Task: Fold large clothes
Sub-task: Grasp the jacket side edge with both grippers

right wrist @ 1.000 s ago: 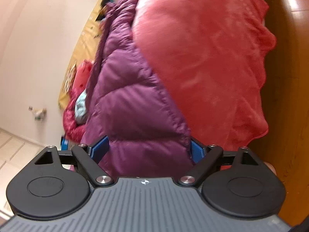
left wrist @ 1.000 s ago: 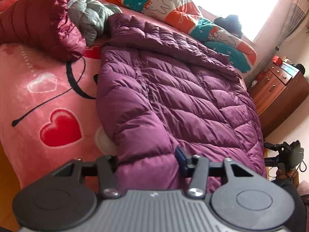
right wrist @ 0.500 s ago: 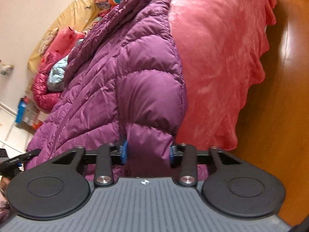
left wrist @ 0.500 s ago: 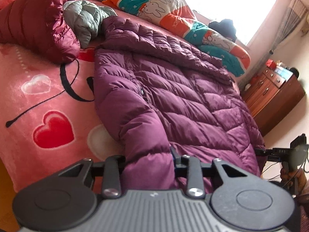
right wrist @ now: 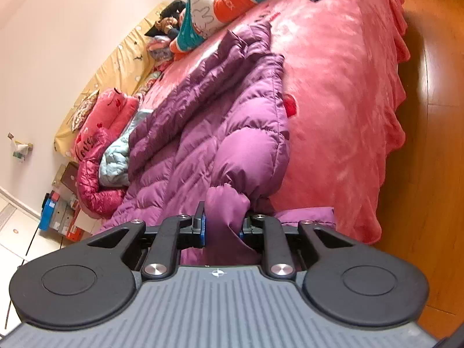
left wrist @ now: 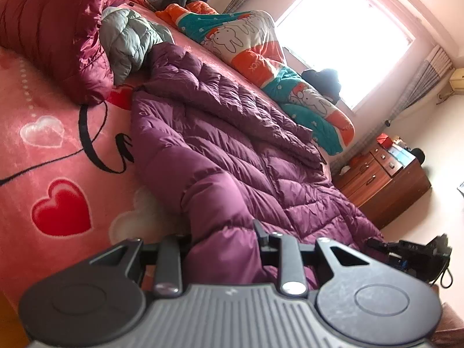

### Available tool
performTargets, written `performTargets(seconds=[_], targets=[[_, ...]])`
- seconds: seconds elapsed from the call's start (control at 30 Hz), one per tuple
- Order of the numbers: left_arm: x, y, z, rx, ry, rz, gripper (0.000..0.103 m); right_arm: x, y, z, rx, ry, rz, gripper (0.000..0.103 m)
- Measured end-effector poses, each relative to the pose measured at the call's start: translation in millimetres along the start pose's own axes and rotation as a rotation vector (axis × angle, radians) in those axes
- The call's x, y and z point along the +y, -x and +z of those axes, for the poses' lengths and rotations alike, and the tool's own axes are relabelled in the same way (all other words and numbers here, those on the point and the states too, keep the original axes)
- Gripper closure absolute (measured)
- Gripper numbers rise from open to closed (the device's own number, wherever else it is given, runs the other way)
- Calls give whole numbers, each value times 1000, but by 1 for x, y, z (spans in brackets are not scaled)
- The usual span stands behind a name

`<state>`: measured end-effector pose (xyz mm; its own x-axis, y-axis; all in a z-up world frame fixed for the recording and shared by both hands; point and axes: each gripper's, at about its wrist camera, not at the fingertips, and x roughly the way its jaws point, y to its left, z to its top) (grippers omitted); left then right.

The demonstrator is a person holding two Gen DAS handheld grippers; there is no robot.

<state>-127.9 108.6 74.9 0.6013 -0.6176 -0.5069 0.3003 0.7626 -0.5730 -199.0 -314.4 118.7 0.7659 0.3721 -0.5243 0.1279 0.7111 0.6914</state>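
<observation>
A long purple down coat [left wrist: 232,145] lies spread along the pink bed. Its near corner bulges up between the fingers of my left gripper [left wrist: 223,237], whose jaws are closing and pressing on the padded fabric. In the right wrist view the same coat [right wrist: 217,133] stretches away to the upper left. My right gripper [right wrist: 223,223] has a bunched fold of the coat's edge pinched between its blue pads. Its jaws are closing further on that fold, which is lifted off the bed.
On the pink heart-print blanket [left wrist: 43,150] lie a maroon jacket [left wrist: 55,29], a grey jacket [left wrist: 127,40] and a cartoon quilt [left wrist: 261,46]. A wooden dresser [left wrist: 385,185] stands beyond the bed. Wooden floor [right wrist: 429,174] runs along the bed's frilled edge.
The right jaws went from wide apart around the coat's end to pinched on a fold, and that gripper rose above the bed. The left jaws narrowed on the coat's corner.
</observation>
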Motion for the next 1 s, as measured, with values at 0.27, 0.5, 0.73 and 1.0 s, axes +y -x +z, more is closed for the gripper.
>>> performTargets(seconds=[0.27,0.5,0.73,1.0], targets=[[9,-6,-5,51,25,28,74,0,-20,-11,64,-41,-46,76],[7,-19,-7,101,4,58,59,-1,-30,-17,55,-145,-86,30],[7,-26,-14,136,-47,80,64,17,-45,-19,102,-61,-226,33],[4,-8,-10,82,17,-28,88,13,-23,-22,89,-23,-146,77]])
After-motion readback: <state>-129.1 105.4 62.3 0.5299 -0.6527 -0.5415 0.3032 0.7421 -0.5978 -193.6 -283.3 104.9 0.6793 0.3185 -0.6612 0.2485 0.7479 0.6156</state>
